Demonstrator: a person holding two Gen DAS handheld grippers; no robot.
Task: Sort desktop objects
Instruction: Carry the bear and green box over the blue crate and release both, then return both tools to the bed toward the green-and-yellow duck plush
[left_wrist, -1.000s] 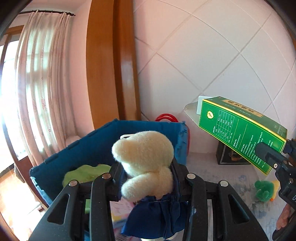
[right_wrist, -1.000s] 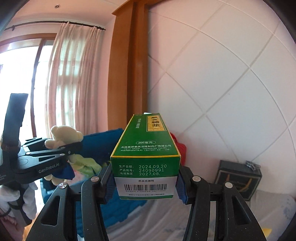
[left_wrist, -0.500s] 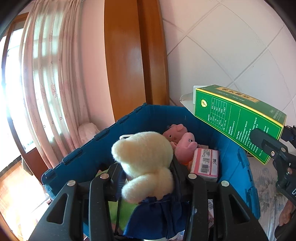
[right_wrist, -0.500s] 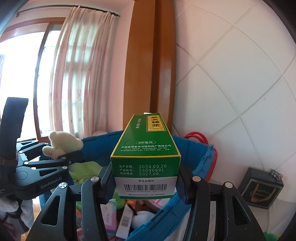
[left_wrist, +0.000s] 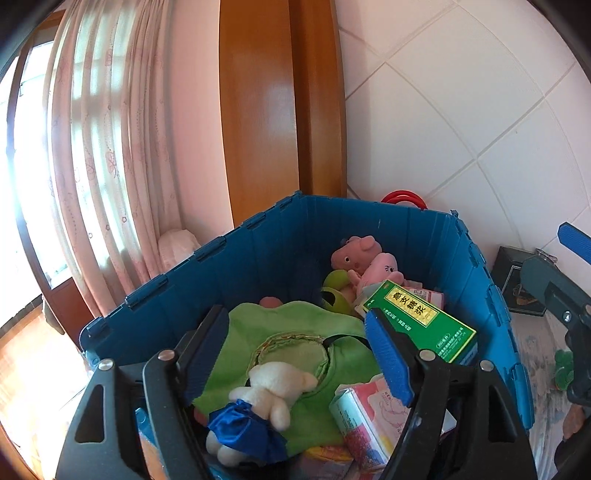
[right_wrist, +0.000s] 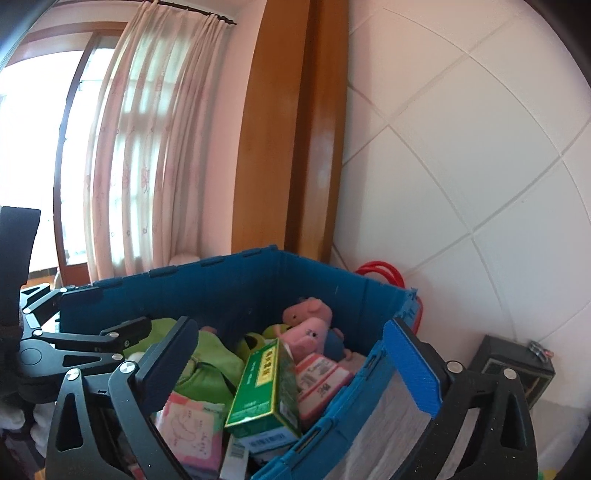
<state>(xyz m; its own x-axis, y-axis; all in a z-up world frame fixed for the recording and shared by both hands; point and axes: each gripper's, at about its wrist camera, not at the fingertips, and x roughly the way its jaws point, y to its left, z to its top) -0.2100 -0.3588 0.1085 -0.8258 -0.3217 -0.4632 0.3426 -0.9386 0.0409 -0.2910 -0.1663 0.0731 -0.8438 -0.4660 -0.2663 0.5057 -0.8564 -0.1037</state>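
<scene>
Now released, the small cream plush bear in a blue skirt (left_wrist: 273, 391) lies on green cloth in the blue plastic crate (left_wrist: 280, 236): soft, light, best pinched at the body. Beside it, the stiff green cardboard box (right_wrist: 264, 387) suits flat-side holds. Both the left gripper (left_wrist: 295, 354) and right gripper (right_wrist: 295, 362) have just spread their fingers, empty.

White tiled wall (left_wrist: 461, 122) stood behind, its grout lines running diagonally. Wooden door frame (left_wrist: 280, 103) rose at the corner. Sheer pink-patterned curtain (left_wrist: 107, 140) hung over a bright window (right_wrist: 33, 155), under a dark rod. Small dark box (right_wrist: 517, 369) sat against the wall; red loop handles (right_wrist: 384, 271) showed nearby.
</scene>
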